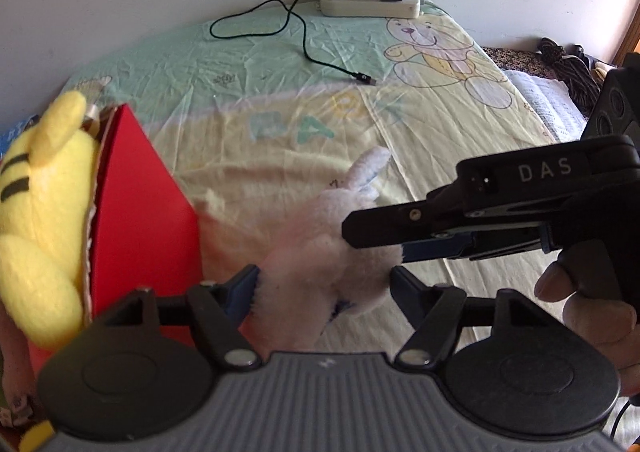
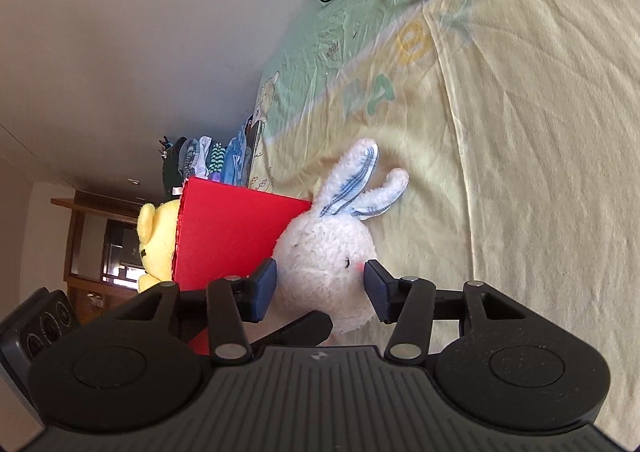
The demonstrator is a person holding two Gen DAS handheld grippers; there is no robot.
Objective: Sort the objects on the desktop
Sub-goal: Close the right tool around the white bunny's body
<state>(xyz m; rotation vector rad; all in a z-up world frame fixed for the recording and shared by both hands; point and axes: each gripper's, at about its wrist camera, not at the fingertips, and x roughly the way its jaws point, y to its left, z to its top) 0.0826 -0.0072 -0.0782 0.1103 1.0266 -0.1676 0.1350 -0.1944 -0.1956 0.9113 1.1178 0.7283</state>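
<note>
A: Where is the white plush rabbit (image 2: 326,256) sitting?

B: It is lying on the wrinkled yellow-green sheet (image 2: 540,132), just beside the red box (image 2: 236,236), with both tools around it. The right gripper (image 2: 320,284) is standing with its jaws wide, one blue pad at each cheek, seemingly just short of pressing. The left gripper (image 1: 322,284) is also spread wide around the fluffy body.

A: What is likely going wrong from here?

B: The fur is soft and round, so a shallow pinch is probably sliding off, or catching only fluff. Two tools crowding one toy are risking a knock against each other. The box looks like thin card, so a nudge is likely tipping it, and the yellow plush bear (image 1: 36,220) is already filling the box's opening.

A: And the floppy striped ears (image 2: 360,180)?

B: They may be snagging on the box's edge.
</note>
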